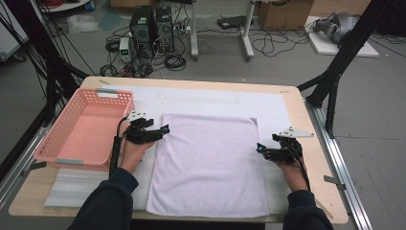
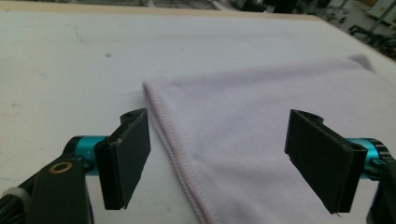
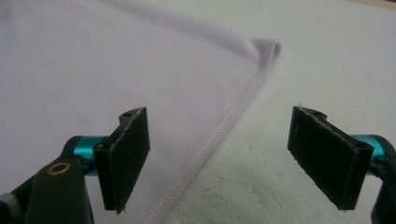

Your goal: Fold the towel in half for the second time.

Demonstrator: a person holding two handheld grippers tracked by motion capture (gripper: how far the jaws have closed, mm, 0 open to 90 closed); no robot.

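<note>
A pale lilac towel (image 1: 208, 163) is spread flat on a white foam sheet (image 1: 201, 98) in the middle of the desk (image 1: 306, 124), its stitched hem running along each side. It is judged soft, light and limp, best taken at the hemmed far corners so that it can be lifted without bunching. The left gripper (image 1: 163, 130) and the right gripper (image 1: 261, 148) are held at its side edges, jaws apart, with nothing gripped; a pink basket (image 1: 72, 153) is set at the left.
</note>
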